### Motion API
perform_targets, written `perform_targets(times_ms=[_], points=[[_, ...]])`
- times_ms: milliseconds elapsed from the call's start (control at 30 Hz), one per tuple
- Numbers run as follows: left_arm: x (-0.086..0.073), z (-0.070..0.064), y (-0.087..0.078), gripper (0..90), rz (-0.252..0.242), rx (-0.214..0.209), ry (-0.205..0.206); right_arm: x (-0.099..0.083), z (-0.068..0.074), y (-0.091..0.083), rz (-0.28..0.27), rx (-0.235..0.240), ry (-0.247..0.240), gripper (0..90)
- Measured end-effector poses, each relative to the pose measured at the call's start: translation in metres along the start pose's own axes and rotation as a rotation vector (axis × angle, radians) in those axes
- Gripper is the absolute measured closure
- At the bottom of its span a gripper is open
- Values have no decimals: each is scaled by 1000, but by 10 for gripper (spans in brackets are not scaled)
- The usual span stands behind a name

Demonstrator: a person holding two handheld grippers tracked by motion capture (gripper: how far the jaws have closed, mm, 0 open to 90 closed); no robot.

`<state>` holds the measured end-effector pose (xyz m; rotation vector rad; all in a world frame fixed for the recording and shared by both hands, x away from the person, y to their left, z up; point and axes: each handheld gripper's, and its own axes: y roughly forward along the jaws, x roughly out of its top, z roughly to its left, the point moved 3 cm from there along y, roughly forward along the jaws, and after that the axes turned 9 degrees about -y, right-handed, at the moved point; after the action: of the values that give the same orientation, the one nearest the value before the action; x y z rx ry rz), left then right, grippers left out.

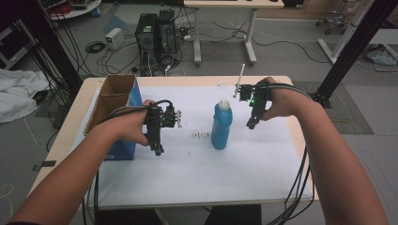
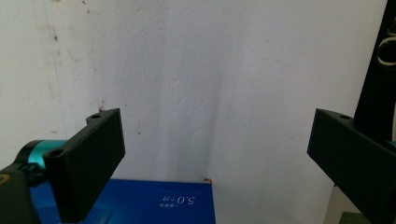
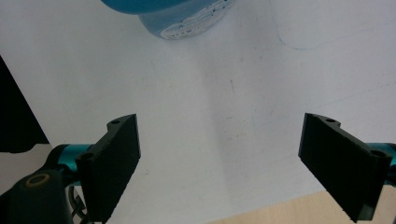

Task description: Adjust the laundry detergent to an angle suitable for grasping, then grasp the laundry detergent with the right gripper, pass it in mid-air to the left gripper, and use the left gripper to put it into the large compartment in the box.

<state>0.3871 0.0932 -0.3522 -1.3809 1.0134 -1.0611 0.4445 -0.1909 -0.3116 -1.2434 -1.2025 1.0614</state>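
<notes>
Forearms are coming in from 6 o'clock in the high view, each hand carrying a gripper, both hanging over the white table cover (image 1: 263, 154) with nothing in them. Blue bottle (image 1: 221, 125) is standing upright near table centre, white cap on top, and it's sitting between the two grippers, touching neither. Right gripper (image 1: 252, 124) is hovering at the bottle's 3 o'clock, jaws spread wide and empty; in the right gripper view the bottle's base (image 3: 173, 14) is showing at 12 o'clock, ahead of the jaws and left of their centreline. Left gripper (image 1: 157, 150) is at the bottle's 9 o'clock, further off, jaws also wide apart and empty, parked just beside the open blue cardboard box (image 1: 123, 112) at the table's left edge; the left gripper view is looking down on the cover with the box's blue side (image 2: 154, 203) at 6 o'clock. My read: right side is lining up the grasp. I'd be shifting it until the bottle is centred between the jaws, dropping to mid-body below the cap, then closing squarely; tall narrow bottle, so a glancing jaw is likely tipping it. Box looks like the drop target, can't confirm.
</notes>
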Motion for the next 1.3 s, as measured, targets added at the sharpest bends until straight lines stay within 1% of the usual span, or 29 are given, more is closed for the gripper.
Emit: perform_targets(times_ms=[67,100,133,167,300,367,400,433,567,600,667,867,933,1000,1067,1133,1200,1300], points=[[0,0,-1,41,0,6,-2,0,0,0,0,1,-5,120],[0,0,-2,41,-2,7,-3,-1,0,-1,0,-3,5,120],[0,0,-2,41,-2,7,-3,-1,0,-1,0,-3,5,120],[-1,0,-5,41,-11,5,-6,-1,1,-3,-10,-1,3,120],[-2,0,-8,41,-3,12,-13,-3,2,-4,-2,-7,1,120],[-2,0,-8,41,-3,12,-13,-3,3,-4,-7,-7,7,120],[-2,-3,-10,41,-6,9,-11,-4,2,-6,-6,-8,7,120],[-2,-4,-9,41,1,13,-5,-4,3,-6,-14,-9,10,120],[-3,-4,-9,41,5,16,-3,-4,3,-6,-9,-11,6,120],[-3,-3,-9,41,-1,17,-11,-4,3,-6,-9,-11,6,120],[-3,-1,-8,41,8,13,-9,-2,2,-4,-10,-7,-1,120],[0,-1,-10,41,5,26,-12,-1,1,-4,-7,-6,0,120],[1,-5,-14,41,5,31,-5,-2,-1,-3,-8,-8,8,120],[1,-7,-15,41,4,28,-5,-3,-2,-3,0,-13,5,120],[1,-7,-15,41,7,28,-2,-3,-1,-3,-3,-11,14,120],[1,-6,-15,41,2,27,-3,-5,-1,-4,0,-13,8,120],[1,-4,-15,41,-6,27,-5,-6,0,-5,-1,-17,16,120],[2,-3,-14,41,-2,25,1,-7,2,-5,1,-17,27,120]])
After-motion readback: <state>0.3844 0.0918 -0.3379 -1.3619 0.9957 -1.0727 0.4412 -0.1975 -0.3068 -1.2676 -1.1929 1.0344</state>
